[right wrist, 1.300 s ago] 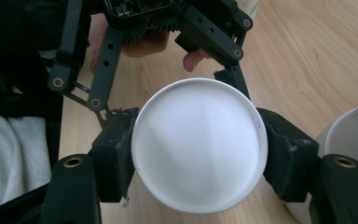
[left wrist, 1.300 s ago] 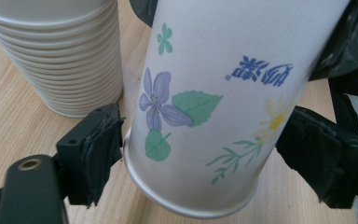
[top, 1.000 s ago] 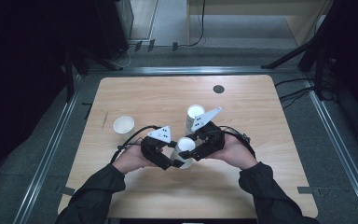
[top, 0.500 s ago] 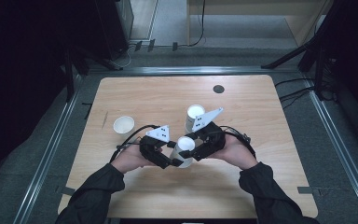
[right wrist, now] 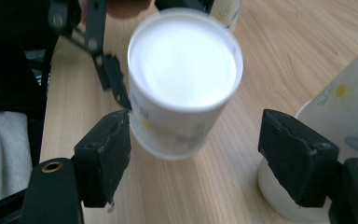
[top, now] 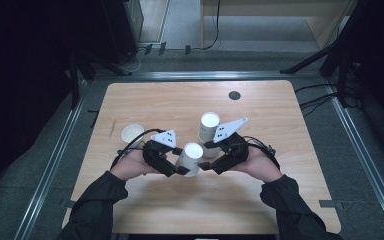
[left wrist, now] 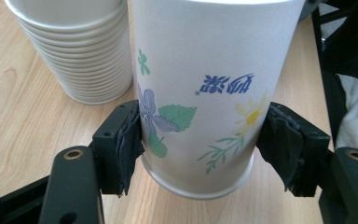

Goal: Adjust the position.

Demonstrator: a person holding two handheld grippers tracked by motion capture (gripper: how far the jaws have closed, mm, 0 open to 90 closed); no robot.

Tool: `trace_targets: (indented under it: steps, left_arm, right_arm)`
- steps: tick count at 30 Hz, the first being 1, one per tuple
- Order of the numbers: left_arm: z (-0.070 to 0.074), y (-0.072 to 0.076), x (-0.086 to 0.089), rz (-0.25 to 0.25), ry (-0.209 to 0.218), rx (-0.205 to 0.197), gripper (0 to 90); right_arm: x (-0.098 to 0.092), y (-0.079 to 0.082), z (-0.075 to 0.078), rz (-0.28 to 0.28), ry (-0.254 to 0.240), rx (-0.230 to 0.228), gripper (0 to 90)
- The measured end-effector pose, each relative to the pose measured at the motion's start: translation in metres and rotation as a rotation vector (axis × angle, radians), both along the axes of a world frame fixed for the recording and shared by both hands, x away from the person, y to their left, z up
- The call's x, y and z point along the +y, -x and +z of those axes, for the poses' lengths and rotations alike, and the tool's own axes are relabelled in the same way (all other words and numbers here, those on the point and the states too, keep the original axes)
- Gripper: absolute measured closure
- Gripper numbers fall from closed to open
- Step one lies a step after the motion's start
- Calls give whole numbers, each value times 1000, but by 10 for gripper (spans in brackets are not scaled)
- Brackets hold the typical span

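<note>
Near the bench's [top: 280,200] front centre, our left tongs [left wrist: 200,144] clamp the flowered paper cup [top: 190,159], inverted and raised off the wood; our right tongs [right wrist: 193,154] stand open around it. We judge separation underway: grip lightly, avoid crushing. We count one single cup [top: 132,134] left, one held, one stack [top: 208,128] right.

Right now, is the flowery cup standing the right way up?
No, upside down: the flowery cup shows inverted lettering, its closed base facing up.
</note>
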State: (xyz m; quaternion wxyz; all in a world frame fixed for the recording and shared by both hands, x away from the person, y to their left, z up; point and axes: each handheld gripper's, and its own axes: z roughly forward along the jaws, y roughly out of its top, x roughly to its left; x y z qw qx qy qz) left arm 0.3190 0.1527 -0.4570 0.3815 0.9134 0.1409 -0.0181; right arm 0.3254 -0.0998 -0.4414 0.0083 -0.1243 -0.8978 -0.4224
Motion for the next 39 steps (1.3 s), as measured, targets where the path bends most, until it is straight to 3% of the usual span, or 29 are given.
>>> trace_targets:
  steps: [2,3,10,14,16,24,34,39]
  left_arm:
    - [5,-1,2,-14,-13,9,321]
    - [7,-2,2,-20,-41,-5,321]
    - [18,-9,-3,-61,-154,-3,320]
    - [20,-9,-7,-69,-214,-32,320]
    - [18,-10,-9,-74,-212,-24,320]
    - [7,-5,-24,-130,-270,-23,321]
    - [5,0,-37,-165,-282,-23,322]
    - [4,1,-38,-169,-287,-28,321]
  right_arm:
    - [-3,1,-1,-2,9,-8,257]
    - [-4,2,-2,-1,13,-9,256]
    - [-12,7,-6,-12,2,-21,257]
    - [-9,7,-9,-5,-7,-19,259]
    - [-8,7,-11,-1,-9,-19,260]
    - [1,8,-14,20,-17,-29,262]
    - [12,8,-19,56,-11,-11,270]
    - [17,8,-22,82,-2,-9,342]
